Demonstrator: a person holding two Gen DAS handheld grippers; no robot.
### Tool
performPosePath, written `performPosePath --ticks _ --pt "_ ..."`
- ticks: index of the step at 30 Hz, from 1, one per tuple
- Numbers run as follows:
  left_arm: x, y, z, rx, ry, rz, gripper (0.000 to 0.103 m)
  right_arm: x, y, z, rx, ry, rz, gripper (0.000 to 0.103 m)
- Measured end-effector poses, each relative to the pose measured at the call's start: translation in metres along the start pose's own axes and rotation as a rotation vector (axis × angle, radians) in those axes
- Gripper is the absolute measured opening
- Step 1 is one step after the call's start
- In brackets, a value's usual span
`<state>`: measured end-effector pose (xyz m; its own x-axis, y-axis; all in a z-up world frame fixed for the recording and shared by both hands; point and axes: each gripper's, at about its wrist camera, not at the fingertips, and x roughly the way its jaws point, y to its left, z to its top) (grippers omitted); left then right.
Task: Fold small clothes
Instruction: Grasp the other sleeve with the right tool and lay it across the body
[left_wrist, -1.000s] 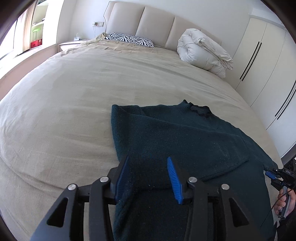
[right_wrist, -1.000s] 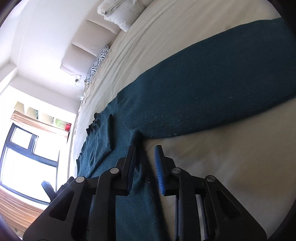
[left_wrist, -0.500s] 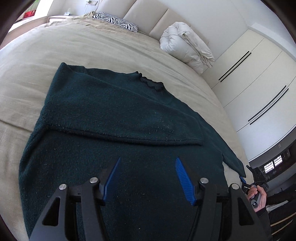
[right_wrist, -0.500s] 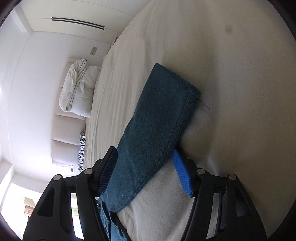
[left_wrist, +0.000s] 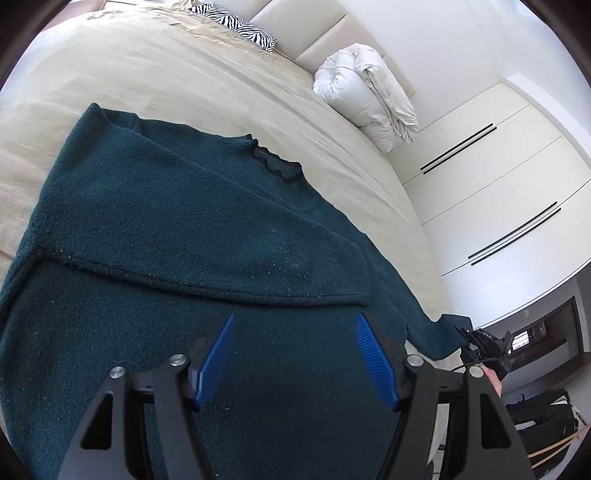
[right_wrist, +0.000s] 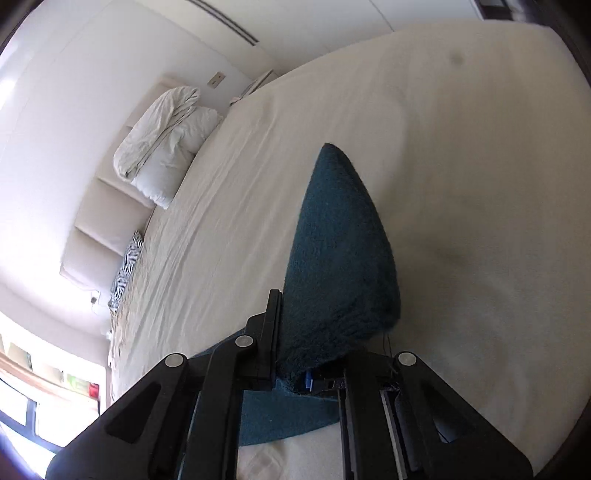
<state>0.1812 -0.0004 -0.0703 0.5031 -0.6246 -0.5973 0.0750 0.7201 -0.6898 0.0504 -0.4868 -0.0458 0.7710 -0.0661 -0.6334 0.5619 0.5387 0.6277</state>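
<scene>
A dark teal, fuzzy knit sweater (left_wrist: 177, 229) lies flat on the beige linen-covered bed (left_wrist: 155, 70), its left sleeve already folded across the chest. The left gripper (left_wrist: 293, 354) hovers released, blue ribbed pads spread wide above the near hem. Off to the right, the right gripper (right_wrist: 314, 354) is clenched on the other sleeve's cuff (right_wrist: 340, 251), which stretches rightward away from the body; that hand looks best placed to carry it leftward over the soft, limp torso
</scene>
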Motion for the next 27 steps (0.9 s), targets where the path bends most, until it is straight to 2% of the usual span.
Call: performPosePath --ticks 2,5,9,12,16,19,22,23,25,27 --pt "0.005 -0.010 0.006 -0.014 0.000 -0.048 0.073 0.000 0.071 -0.029 -0.257 0.017 -0.004 0.007" --pt "0.014 -0.024 0.014 -0.046 0.011 -0.133 0.075 0.008 0.170 -0.104 -0.657 0.027 -0.025 0.007" --pt "0.024 -0.037 0.024 -0.077 0.036 -0.219 0.081 0.028 0.237 -0.205 -0.956 0.050 -0.053 0.007" --pt "0.035 -0.041 0.032 -0.098 0.075 -0.260 0.083 0.038 0.262 -0.263 -1.101 0.038 -0.094 0.007" --pt "0.052 -0.037 0.044 -0.169 0.129 -0.324 0.090 0.030 0.271 -0.315 -1.268 -0.023 -0.155 0.007" --pt "0.067 -0.042 0.053 -0.148 0.195 -0.298 0.091 0.031 0.279 -0.346 -1.371 -0.063 -0.180 0.007" --pt "0.080 -0.040 0.058 -0.145 0.241 -0.273 0.091 0.038 0.284 -0.353 -1.412 -0.098 -0.193 0.007" --pt "0.084 -0.039 0.060 -0.154 0.252 -0.273 0.089 0.040 0.287 -0.356 -1.420 -0.106 -0.192 0.007" --pt "0.090 -0.037 0.063 -0.149 0.270 -0.272 0.070 0.032 0.283 -0.357 -1.436 -0.111 -0.191 0.007" --pt "0.098 -0.035 0.064 -0.150 0.306 -0.252 0.043 0.019 0.272 -0.361 -1.439 -0.107 -0.187 0.007"
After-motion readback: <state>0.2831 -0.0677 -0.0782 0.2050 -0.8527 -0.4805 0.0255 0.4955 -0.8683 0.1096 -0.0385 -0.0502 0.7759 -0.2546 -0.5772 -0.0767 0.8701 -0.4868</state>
